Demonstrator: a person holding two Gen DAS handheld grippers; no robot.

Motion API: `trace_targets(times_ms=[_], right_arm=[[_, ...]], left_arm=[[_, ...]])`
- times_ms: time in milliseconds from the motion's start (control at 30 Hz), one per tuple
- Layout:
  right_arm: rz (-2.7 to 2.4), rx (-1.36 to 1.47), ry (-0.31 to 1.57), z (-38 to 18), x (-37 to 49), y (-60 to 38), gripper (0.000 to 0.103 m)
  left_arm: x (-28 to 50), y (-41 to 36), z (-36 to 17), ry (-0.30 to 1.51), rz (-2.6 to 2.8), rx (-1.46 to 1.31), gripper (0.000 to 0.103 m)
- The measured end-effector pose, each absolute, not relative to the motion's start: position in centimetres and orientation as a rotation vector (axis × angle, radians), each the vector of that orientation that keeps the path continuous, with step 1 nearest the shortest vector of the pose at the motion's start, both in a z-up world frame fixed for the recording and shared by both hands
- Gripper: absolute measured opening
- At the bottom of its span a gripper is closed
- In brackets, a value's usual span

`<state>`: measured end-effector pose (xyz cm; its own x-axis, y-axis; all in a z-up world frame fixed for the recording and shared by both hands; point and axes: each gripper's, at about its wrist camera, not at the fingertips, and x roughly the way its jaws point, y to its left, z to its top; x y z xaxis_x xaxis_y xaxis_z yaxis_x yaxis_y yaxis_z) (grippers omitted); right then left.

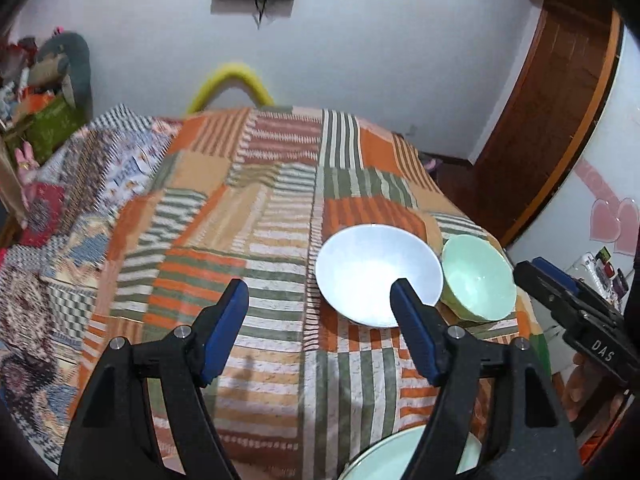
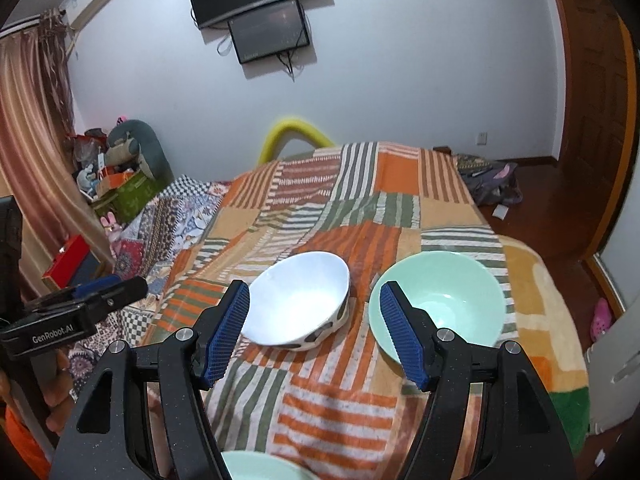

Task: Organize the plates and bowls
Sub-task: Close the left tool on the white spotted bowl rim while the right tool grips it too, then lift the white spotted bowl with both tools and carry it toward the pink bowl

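A white bowl (image 1: 378, 276) with a dark-spotted outside (image 2: 300, 304) sits tilted on the striped patchwork cloth (image 1: 260, 208). A pale green bowl (image 1: 478, 278) stands upright right beside it (image 2: 452, 308). My left gripper (image 1: 320, 286) hovers open just short of the white bowl, nothing between its blue pads. My right gripper (image 2: 315, 288) is open too, its right finger in front of the green bowl's near rim. A pale green dish (image 1: 400, 456) shows partly under the grippers at the bottom edge (image 2: 260, 466).
The cloth-covered surface drops off close to the right of the green bowl, with wooden floor (image 2: 560, 208) beyond. A yellow curved bar (image 2: 292, 132) rises at the far end. Boxes and soft toys (image 2: 120, 176) are piled at the left wall.
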<state>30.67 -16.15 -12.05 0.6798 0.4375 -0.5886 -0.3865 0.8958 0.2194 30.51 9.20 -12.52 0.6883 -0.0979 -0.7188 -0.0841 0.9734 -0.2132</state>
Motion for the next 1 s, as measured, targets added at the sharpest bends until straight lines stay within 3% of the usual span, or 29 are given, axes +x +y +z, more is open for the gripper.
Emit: trace_targets(times_ms=[167, 267, 433, 567, 867, 1000], right_arm=[[0.458, 0.055, 0.731, -14.0, 33.2, -15.3, 0.063], [0.461, 0.042, 0.762, -15.1, 34.4, -15.0, 0.057], [0.468, 0.026, 0.802, -16.6, 35.8, -14.5, 0.041], [0.471, 0.033, 0.833, -17.6, 36.7, -14.3, 0.037], [0.488, 0.048, 0.891, -19.4, 37.7, -13.7, 0.029], [0.497, 0.068, 0.911, -20.0, 37.9, -13.7, 0.027]], left_arm=[[33.8, 9.5, -15.6, 0.875, -0.012, -0.257, 0.073], [35.5, 9.3, -17.4, 0.905, -0.012, -0.249, 0.072], [37.8, 8.5, -19.6, 0.947, -0.033, -0.212, 0.048], [39.1, 8.2, -21.3, 0.979, -0.046, -0.205, 0.034], [40.6, 8.6, -23.6, 1.021, -0.069, -0.262, 0.027], [41.3, 8.5, -24.5, 1.052, -0.101, -0.286, 0.014]])
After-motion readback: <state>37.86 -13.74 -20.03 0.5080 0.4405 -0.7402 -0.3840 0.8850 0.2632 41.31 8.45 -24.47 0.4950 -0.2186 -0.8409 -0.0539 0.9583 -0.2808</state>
